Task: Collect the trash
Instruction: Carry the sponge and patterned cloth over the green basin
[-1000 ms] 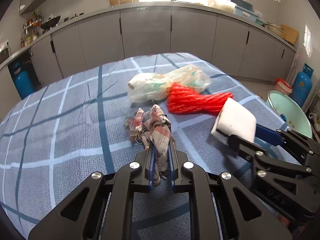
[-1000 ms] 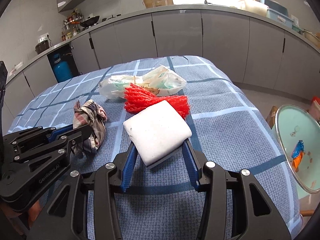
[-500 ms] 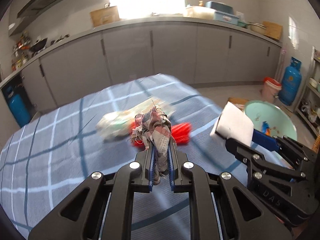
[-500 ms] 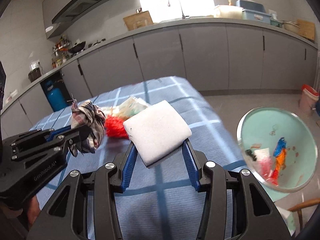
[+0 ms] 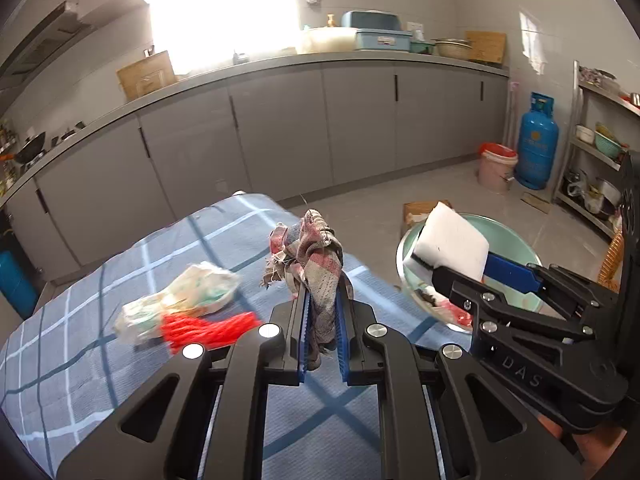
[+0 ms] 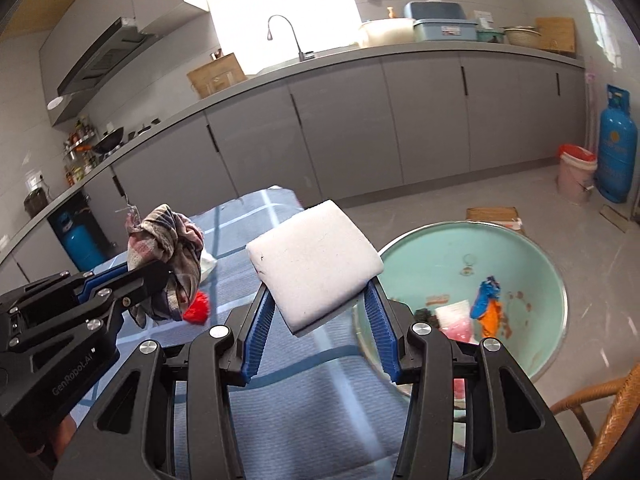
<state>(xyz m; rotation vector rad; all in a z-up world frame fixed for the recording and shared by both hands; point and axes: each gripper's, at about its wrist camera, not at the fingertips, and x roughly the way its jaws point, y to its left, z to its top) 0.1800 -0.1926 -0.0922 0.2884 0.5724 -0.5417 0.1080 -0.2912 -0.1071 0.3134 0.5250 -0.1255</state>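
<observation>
Left gripper [image 5: 322,336]: black two-finger tool with blue ribbed pads, closed to a narrow gap and pinching a crumpled checked cloth rag in red, grey and blue [image 5: 316,264]; the rag stands up out of the fingers, held above the table.

Right gripper [image 6: 318,332]: same black and blue build, jaws set fairly wide and clamped on either side of a white rectangular foam block [image 6: 314,262]; the block tilts up and away from the fingers.

Between the grippers: they are held side by side, the right one just right of the left; each shows in the other's view.

Below both grippers: a table under a blue cloth with pale and dark grid lines [image 5: 120,364].

Ahead and left of the left gripper: a crumpled translucent white plastic bag [image 5: 180,300] lying on the cloth, with a bright red mesh net [image 5: 208,328] touching its near side.

Ahead and right of the right gripper: a round pale green basin [image 6: 536,264] beyond the table edge, lower than the tabletop, holding scraps in blue, orange, pink and black; the foam block's far right corner overlaps its rim in the right wrist view.

Farther out: grey kitchen cabinets [image 6: 420,120] under a long counter, a blue gas cylinder [image 6: 616,144] and a pink bucket with a red rim [image 6: 576,174] on the floor at far right.
</observation>
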